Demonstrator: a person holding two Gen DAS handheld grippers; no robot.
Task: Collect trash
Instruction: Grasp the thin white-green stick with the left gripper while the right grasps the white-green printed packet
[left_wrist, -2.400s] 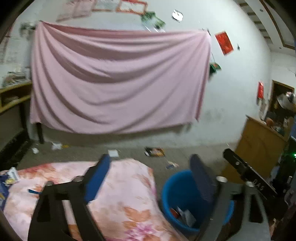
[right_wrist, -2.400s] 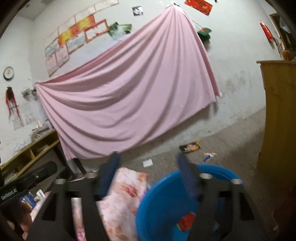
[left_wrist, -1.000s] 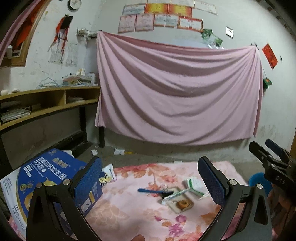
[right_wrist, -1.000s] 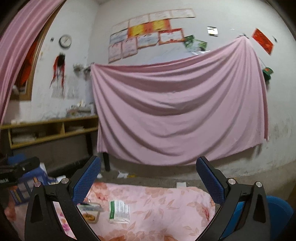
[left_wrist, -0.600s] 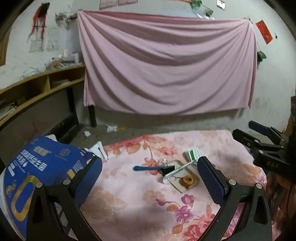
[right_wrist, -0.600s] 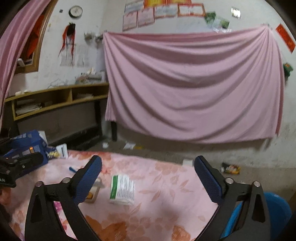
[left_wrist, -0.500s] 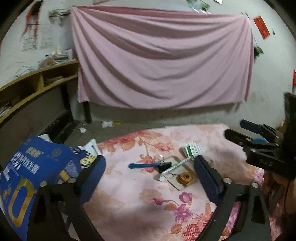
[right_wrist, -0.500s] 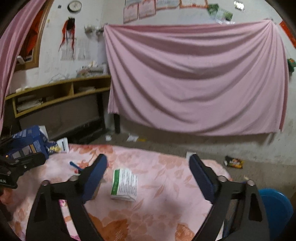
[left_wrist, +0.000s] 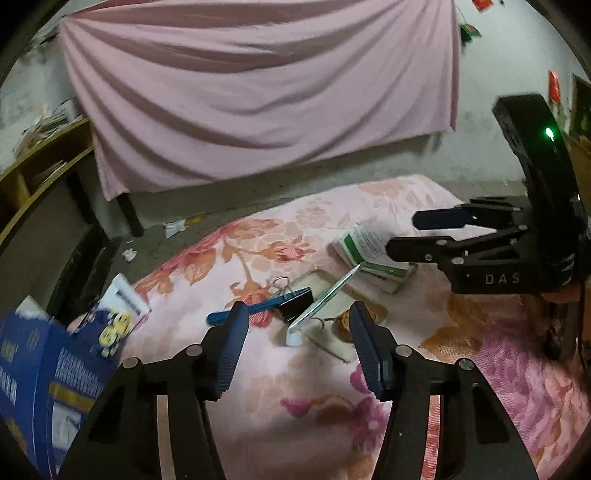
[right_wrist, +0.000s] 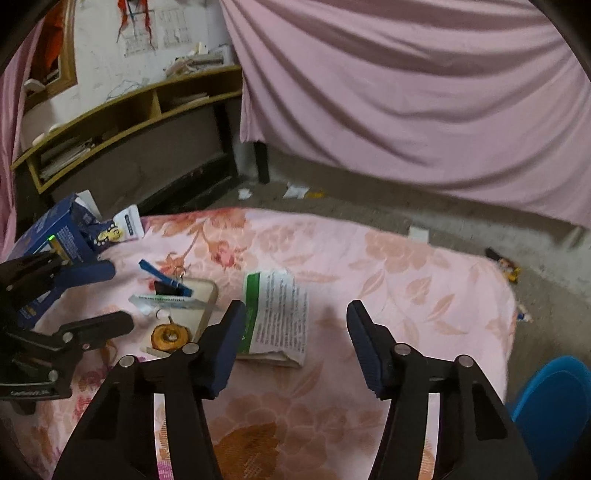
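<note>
Trash lies on a pink floral cloth (left_wrist: 332, 417) over a table. A green-and-white paper packet (right_wrist: 275, 314) (left_wrist: 369, 254) lies near the middle. Left of it are a clear tray (right_wrist: 205, 301), a thin flat packet (left_wrist: 325, 299), a black binder clip (left_wrist: 295, 304), a blue stick (left_wrist: 229, 314) and a brown ring-shaped piece (right_wrist: 171, 336). My left gripper (left_wrist: 295, 347) is open just short of the clip and thin packet. My right gripper (right_wrist: 295, 339) is open and empty, its left finger beside the paper packet. A blue bin (right_wrist: 550, 402) stands at the right.
A blue carton (left_wrist: 40, 387) and a small white card with yellow figures (left_wrist: 122, 310) sit at the table's left end. Scraps of litter (right_wrist: 295, 192) lie on the grey floor. A pink sheet (left_wrist: 258, 85) hangs on the wall, with wooden shelves (right_wrist: 122, 110) to its left.
Both grippers swung from the blue bin to the table, then dropped lower and closer to the trash. Both sets of jaws have narrowed somewhat but remain open.
</note>
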